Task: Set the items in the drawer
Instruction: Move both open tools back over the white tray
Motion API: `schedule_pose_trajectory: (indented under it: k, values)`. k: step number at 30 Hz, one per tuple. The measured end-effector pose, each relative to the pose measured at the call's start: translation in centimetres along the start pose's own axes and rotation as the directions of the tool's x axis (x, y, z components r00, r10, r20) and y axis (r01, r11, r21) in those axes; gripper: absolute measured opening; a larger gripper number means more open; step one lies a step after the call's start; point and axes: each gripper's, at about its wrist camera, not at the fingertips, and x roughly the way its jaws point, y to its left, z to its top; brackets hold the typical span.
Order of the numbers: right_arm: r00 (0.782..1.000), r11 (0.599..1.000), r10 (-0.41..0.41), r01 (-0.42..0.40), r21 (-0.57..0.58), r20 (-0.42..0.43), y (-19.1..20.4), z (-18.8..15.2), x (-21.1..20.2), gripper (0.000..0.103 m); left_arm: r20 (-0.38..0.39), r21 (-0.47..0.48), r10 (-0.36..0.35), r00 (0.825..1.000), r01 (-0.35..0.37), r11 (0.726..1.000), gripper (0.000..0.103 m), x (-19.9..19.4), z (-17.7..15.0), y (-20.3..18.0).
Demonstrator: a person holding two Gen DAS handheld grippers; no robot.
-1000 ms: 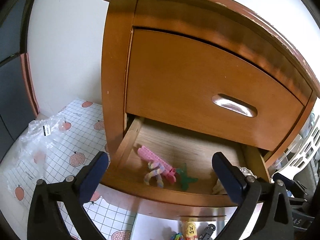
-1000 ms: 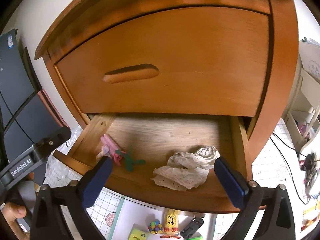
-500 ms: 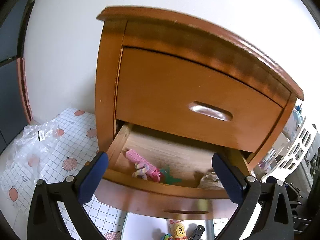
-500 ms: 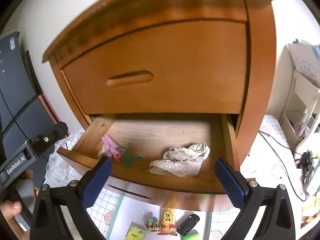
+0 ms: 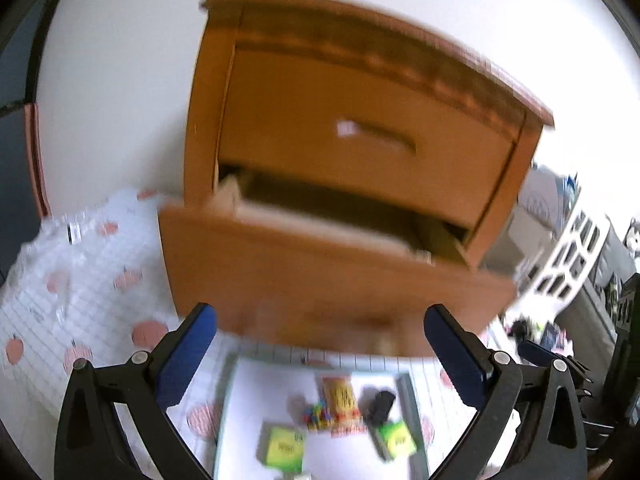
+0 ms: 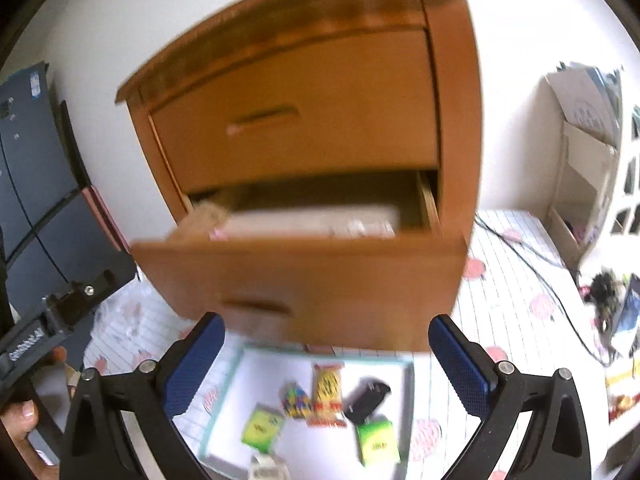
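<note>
The floor is covered by a white gridded mat [image 6: 516, 280] printed with pink round fruit, and a white wall [image 5: 120, 80] rises behind. Both views are blurred by motion. At far left stands a dark panelled unit [image 6: 28, 168], and crumpled clear plastic [image 5: 60, 240] lies on the mat near it. In the middle a brown wooden nightstand [image 6: 304, 120] stands against the wall. Its upper drawer is closed, while its lower drawer [image 6: 304, 280] is pulled out toward the cameras, its long axis running left to right and its open top facing up. Pale contents show over its front edge, too smeared to identify.

On the floor just in front of the drawer lies a white tray [image 6: 224, 392] with a pale green rim. On it, from left to right, sit a yellow-green packet [image 6: 262, 428], a small multicoloured toy [image 6: 296, 400], an upright-lying yellow snack bag [image 6: 328, 392] with its long axis pointing toward the drawer, a black object [image 6: 368, 394], and a second green packet [image 6: 376, 442].

At right, cables trail across the mat toward clutter, and a white lattice shelf [image 5: 572, 256] stands by the wall.

The left gripper [image 5: 320, 352] hovers above the tray, jaws spread wide and empty. The right gripper [image 6: 326, 360] does likewise, also wide and empty. At the left edge of the right wrist view, a hand [image 6: 20, 412] holds the other gripper's body.
</note>
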Motion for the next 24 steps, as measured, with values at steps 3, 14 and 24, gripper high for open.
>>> schedule_pose_trajectory:
  k: [3,14,24]
  values:
    - [0.999,0.999,-0.005,0.007,0.037,-0.044,-1.1,-2.5,0.7,0.103,-0.067,0.004,0.005,0.998,-0.005,1.0,0.103,0.9,-2.3,0.1]
    - [0.975,0.99,-0.054,0.08,0.112,-0.218,-4.6,-10.7,4.5,0.103,-0.352,-0.047,0.055,0.935,-0.076,0.996,0.103,6.3,-10.8,2.8]
    - [0.939,0.988,-0.034,0.083,0.128,-0.342,-5.3,-15.0,7.7,0.103,-0.566,-0.08,0.064,0.822,-0.132,0.988,0.103,9.2,-15.1,3.6]
